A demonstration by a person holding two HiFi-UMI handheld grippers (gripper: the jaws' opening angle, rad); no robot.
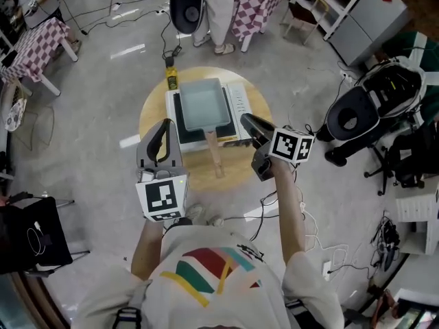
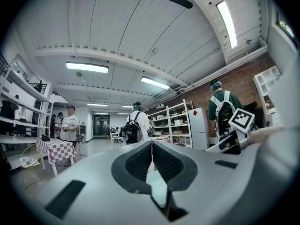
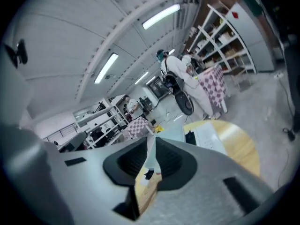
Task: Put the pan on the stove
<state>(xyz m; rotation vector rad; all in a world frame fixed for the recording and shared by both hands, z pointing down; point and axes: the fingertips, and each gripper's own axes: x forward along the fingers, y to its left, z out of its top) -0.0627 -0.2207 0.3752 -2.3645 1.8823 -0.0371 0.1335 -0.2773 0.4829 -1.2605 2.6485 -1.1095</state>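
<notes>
A pale blue rectangular pan [image 1: 204,105] with a wooden handle [image 1: 215,155] rests on the white portable stove [image 1: 240,100], which stands on a round wooden table [image 1: 152,112]. The handle points toward me. Both grippers hang in the air on the near side of the table, apart from the pan. My left gripper [image 1: 167,123] [image 2: 151,146] is shut with its pads touching and nothing in them. At the pan's right, my right gripper [image 1: 245,119] [image 3: 151,146] has its jaws a narrow gap apart and holds nothing; through that gap show the pan [image 3: 171,134] and table [image 3: 239,144].
A small yellow object [image 1: 171,77] sits at the table's far edge. A person [image 1: 216,5] stands beyond the table beside a checkered table [image 1: 257,2]. A black office chair [image 1: 353,118] is at the right, cables lie on the floor, and a black bag [image 1: 34,238] is at my left.
</notes>
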